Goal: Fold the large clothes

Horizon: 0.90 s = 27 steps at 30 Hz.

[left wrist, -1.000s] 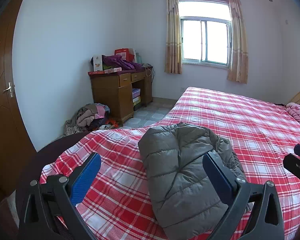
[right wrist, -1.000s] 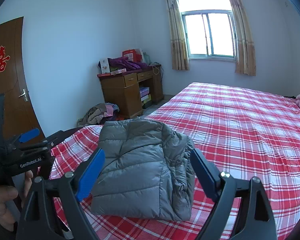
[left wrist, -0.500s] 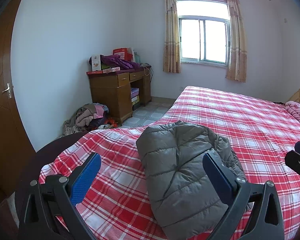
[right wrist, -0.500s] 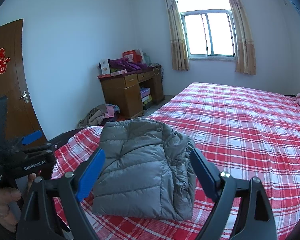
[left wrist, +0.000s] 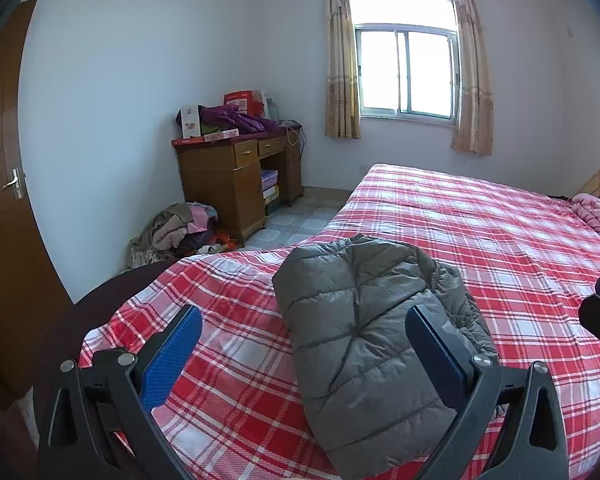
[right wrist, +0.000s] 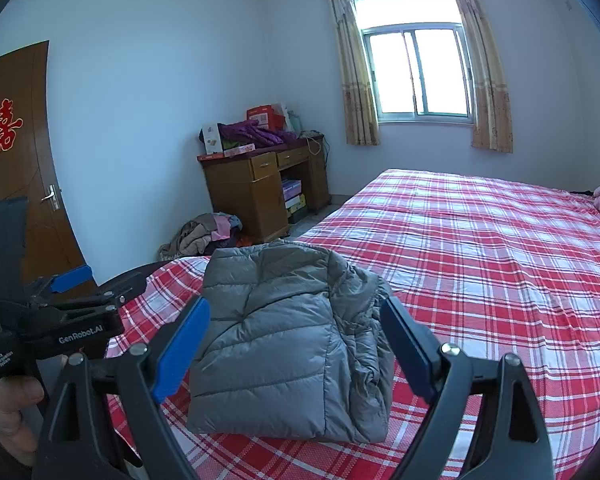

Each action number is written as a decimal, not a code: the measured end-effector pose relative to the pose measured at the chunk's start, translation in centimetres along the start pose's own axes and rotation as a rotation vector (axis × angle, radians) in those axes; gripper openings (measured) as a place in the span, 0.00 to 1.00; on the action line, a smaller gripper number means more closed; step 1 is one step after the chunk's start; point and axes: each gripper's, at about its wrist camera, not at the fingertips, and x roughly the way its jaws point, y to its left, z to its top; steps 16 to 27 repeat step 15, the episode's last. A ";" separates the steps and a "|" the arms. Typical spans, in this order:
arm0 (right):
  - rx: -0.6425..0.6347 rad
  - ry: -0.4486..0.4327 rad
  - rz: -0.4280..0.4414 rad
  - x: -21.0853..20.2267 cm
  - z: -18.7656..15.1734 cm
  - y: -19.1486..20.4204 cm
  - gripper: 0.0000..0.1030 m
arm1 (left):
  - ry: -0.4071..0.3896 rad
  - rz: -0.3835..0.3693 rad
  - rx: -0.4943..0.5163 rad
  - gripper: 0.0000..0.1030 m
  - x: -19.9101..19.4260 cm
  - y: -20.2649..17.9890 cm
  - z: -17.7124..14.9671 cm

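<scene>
A grey quilted puffer jacket lies folded into a compact bundle on the near corner of the bed with the red plaid sheet. It also shows in the right wrist view on that sheet. My left gripper is open and empty, held above the bed just short of the jacket. My right gripper is open and empty, held in front of the jacket. The left gripper also shows at the left of the right wrist view.
A wooden desk piled with boxes and purple clothing stands by the far wall. A heap of clothes lies on the floor beside it. A brown door is at the left. A pink blanket lies at the bed's far right.
Both grippers have drifted slightly, with the view shifting a little. The jacket has not moved and both grippers stay open.
</scene>
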 end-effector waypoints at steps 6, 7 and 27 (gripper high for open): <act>0.000 0.006 0.001 0.1 -0.1 0.0 0.87 | 0.013 0.017 0.008 0.99 0.5 -0.2 -0.2; 0.001 0.007 0.001 0.1 -0.1 0.0 0.87 | 0.016 0.019 0.005 0.99 0.6 -0.1 -0.2; 0.009 0.016 0.001 0.2 -0.3 -0.1 0.87 | 0.012 0.024 0.015 0.99 1.0 -0.4 -0.6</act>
